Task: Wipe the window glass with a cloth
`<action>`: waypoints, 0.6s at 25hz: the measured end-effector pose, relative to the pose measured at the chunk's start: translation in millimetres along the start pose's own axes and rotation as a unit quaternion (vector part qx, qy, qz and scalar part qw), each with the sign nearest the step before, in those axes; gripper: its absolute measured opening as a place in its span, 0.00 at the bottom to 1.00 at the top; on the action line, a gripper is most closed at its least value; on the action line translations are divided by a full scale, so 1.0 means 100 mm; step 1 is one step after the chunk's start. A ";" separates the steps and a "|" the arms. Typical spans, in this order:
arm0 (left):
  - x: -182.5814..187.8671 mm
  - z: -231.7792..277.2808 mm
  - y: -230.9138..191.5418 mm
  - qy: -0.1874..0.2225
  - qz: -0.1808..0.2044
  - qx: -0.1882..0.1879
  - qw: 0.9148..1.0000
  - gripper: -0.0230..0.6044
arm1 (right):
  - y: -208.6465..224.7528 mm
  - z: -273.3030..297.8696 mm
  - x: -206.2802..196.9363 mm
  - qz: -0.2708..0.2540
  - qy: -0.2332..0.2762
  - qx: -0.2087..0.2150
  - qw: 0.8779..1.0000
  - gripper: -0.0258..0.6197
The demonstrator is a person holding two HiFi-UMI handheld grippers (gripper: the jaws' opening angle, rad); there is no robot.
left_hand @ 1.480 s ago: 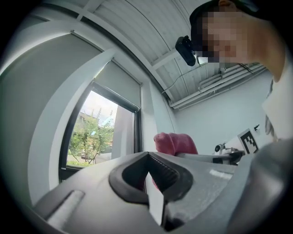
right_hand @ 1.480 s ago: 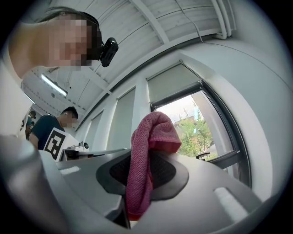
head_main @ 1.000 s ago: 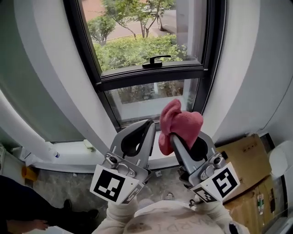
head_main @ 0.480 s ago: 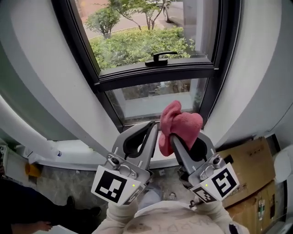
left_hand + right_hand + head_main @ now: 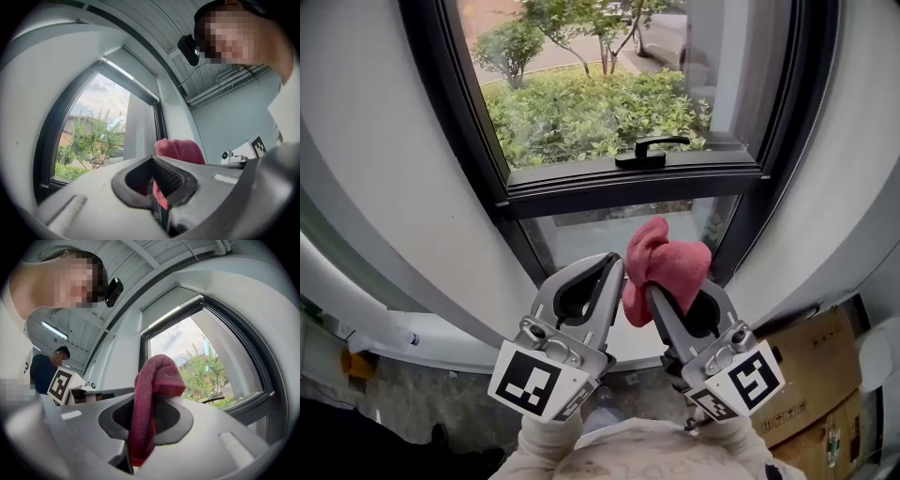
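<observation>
A pink-red cloth [image 5: 667, 265] is bunched in my right gripper [image 5: 654, 287], which is shut on it; the cloth sticks up above the jaw tips, in front of the lower window pane [image 5: 591, 230]. In the right gripper view the cloth [image 5: 157, 380] hangs folded over the shut jaws [image 5: 136, 446]. My left gripper [image 5: 612, 270] is right beside it on the left, shut with nothing in it. The left gripper view shows its closed jaws [image 5: 157, 190] with the cloth [image 5: 180, 149] just behind them. The upper pane [image 5: 581, 103] looks out on green bushes.
A black window frame [image 5: 628, 178] with a black handle [image 5: 652, 150] divides the two panes. White wall [image 5: 384, 169] flanks the window. A cardboard box [image 5: 811, 361] lies on the floor at the lower right, and a white pipe [image 5: 356, 314] runs at the lower left. A person in dark blue [image 5: 44, 369] stands behind.
The head view has tilted up and closer to the window, so the handle sits lower in frame. Both grippers stay side by side, the right one still holding the cloth.
</observation>
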State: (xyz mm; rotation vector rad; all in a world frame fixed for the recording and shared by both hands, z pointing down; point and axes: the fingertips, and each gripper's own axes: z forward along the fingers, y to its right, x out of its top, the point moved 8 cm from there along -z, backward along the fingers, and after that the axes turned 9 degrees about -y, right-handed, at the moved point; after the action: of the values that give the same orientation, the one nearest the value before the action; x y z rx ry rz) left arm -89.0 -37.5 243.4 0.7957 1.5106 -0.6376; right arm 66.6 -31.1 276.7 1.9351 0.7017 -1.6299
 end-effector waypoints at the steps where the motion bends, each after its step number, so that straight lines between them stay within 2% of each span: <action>1: 0.01 0.04 -0.11 0.002 0.000 -0.001 1.000 0.04 | 0.02 0.11 0.00 -0.004 0.001 -0.001 1.000 0.18; 10: 0.14 0.34 -0.90 0.008 0.033 -0.025 0.999 0.04 | 0.14 0.92 0.13 -0.039 0.014 -0.037 0.998 0.18; 15: 0.04 0.47 -1.14 0.009 0.019 -0.045 0.999 0.04 | 0.21 1.13 0.07 -0.048 0.001 -0.058 0.997 0.18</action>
State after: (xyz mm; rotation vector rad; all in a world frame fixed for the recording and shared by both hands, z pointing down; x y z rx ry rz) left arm -149.9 -143.5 227.8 0.7600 1.5267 -0.5315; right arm 0.0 -122.5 254.2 1.8464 0.8809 -1.6069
